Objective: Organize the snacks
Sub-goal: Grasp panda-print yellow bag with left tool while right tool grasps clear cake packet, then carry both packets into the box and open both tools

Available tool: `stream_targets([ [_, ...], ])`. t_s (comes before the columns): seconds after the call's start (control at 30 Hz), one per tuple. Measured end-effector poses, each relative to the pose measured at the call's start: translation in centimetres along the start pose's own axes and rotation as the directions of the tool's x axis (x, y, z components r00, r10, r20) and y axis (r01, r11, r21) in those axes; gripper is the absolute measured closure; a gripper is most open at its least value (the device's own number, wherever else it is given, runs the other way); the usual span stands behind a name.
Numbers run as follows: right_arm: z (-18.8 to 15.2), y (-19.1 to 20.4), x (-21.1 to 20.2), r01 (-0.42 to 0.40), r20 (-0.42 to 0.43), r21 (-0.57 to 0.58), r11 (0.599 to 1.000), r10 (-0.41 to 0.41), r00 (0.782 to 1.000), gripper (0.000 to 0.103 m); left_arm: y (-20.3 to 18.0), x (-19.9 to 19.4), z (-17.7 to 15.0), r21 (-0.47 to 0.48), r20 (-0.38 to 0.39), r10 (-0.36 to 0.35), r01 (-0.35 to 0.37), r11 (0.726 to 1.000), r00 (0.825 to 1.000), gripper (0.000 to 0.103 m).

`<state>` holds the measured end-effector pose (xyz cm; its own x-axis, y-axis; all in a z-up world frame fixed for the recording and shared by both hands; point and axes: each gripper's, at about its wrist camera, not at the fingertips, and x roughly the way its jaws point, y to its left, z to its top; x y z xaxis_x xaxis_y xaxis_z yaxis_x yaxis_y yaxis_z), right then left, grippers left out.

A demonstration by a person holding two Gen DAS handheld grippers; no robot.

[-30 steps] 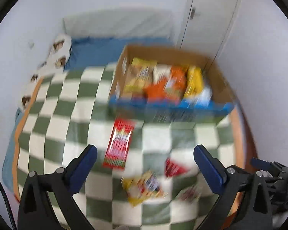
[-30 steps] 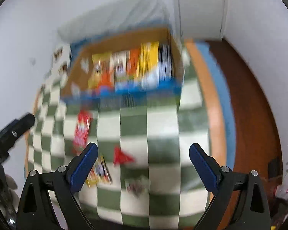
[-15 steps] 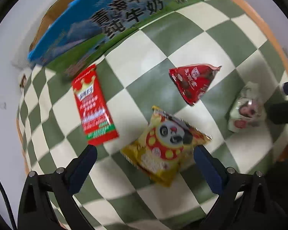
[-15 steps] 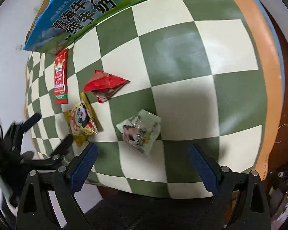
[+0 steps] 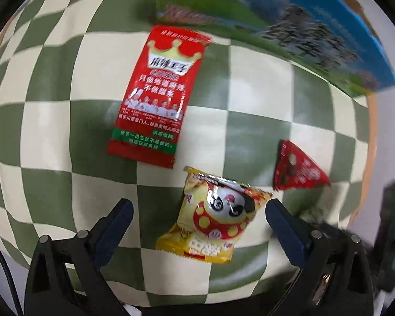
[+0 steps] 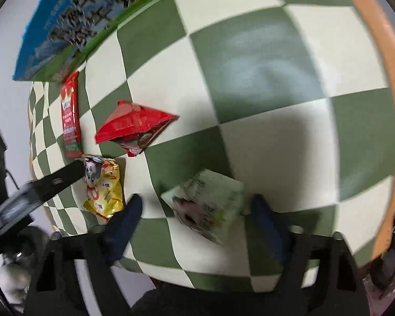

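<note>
Between the left fingers (image 5: 123, 216) lies a yellow panda packet (image 5: 213, 218) of glossy, crinkled foil. Beyond them, the long red packet (image 5: 155, 94) is smooth, shiny plastic film. The checked blanket (image 5: 52, 131) underneath looks soft, matt cloth. The fingers carry matt blue pads on black plastic. The printed box (image 5: 302, 26) looks like coated cardboard.

Supporting surface: a green-and-cream checkered cover (image 5: 260, 84) with an orange border (image 6: 381, 60). Lying directly on it, left wrist view: a long red packet (image 5: 155, 94) at 12 o'clock from centre; a yellow panda packet (image 5: 216, 216) at 5 o'clock; a red triangular packet (image 5: 297, 168) at 3 o'clock; a printed blue-and-green carton (image 5: 289, 21) at 1 o'clock, its edge just beside the long red packet. Right wrist view: a pale green packet (image 6: 210, 205) at 6 o'clock, apart from the others.
</note>
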<state>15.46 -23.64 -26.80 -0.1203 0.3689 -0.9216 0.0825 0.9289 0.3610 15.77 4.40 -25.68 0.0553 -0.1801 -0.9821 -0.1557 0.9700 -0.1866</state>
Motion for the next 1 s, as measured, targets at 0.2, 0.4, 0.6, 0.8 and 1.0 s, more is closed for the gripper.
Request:
stream_targets([
  [0.2, -0.2, 0.4, 0.6, 0.064, 0.000, -0.123, 0.990, -0.065, 0.998, 0.063, -3.2, 1.6, -1.4, 0.194, -0.023, 0.090, -0.084, 0.977, 0.996, 0.000],
  [0.4, 0.2, -0.1, -0.8, 0.097, 0.002, -0.181, 0.979, -0.099, 0.995, 0.063, -4.9, 2.9, -1.8, 0.166, -0.013, 0.084, -0.081, 0.983, 0.996, 0.036],
  [0.6, 0.9, -1.4, -0.8, 0.033, -0.026, -0.093, 0.995, -0.036, 0.999, 0.052, -1.5, 3.4, -2.3, -0.023, -0.057, -0.027, 0.025, 0.999, 0.998, 0.033],
  [0.8, 0.4, -1.5, 0.2, 0.064, 0.029, -0.033, 0.997, -0.063, 0.998, 0.054, -2.9, 4.0, -4.0, 0.048, -0.023, 0.048, -0.047, 0.998, 0.999, 0.036],
  [1.0, -0.3, -0.5, -0.3, 0.080, 0.054, -0.070, 0.994, -0.077, 0.996, 0.063, -5.1, 1.6, -5.8, 0.038, 0.015, 0.009, -0.010, 0.999, 1.000, 0.048],
])
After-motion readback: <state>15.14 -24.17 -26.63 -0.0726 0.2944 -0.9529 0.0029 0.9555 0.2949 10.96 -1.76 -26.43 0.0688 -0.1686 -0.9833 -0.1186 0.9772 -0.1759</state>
